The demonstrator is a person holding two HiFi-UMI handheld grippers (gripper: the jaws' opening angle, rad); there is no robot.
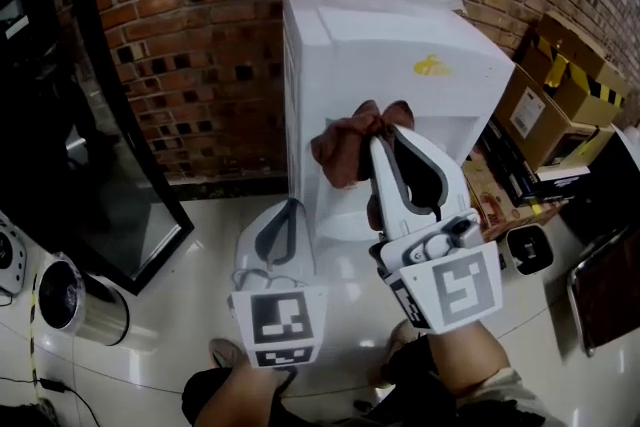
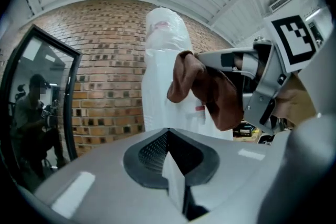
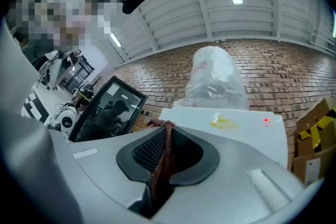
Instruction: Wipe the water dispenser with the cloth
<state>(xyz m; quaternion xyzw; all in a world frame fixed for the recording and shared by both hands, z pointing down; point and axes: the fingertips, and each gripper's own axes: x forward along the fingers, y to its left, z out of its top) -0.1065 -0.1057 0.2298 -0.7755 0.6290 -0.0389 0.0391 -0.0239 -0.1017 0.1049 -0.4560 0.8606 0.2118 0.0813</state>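
**Cloth brought up to the dispenser front**

In the head view, our right gripper [image 1: 385, 143] pinched the crumpled reddish-brown cloth [image 1: 345, 153] just before the tall white water dispenser [image 1: 400, 65]. We could not quite tell whether the cloth touched the panel. The left gripper [image 1: 290, 215] hung lower, hiding the dispenser's foot. In the left gripper view, its jaws were pressed together on nothing. In the right gripper view, the cloth ran between clamped pads. We judged wiping about to begin, and the next move called for pressing the cloth flat and stroking.
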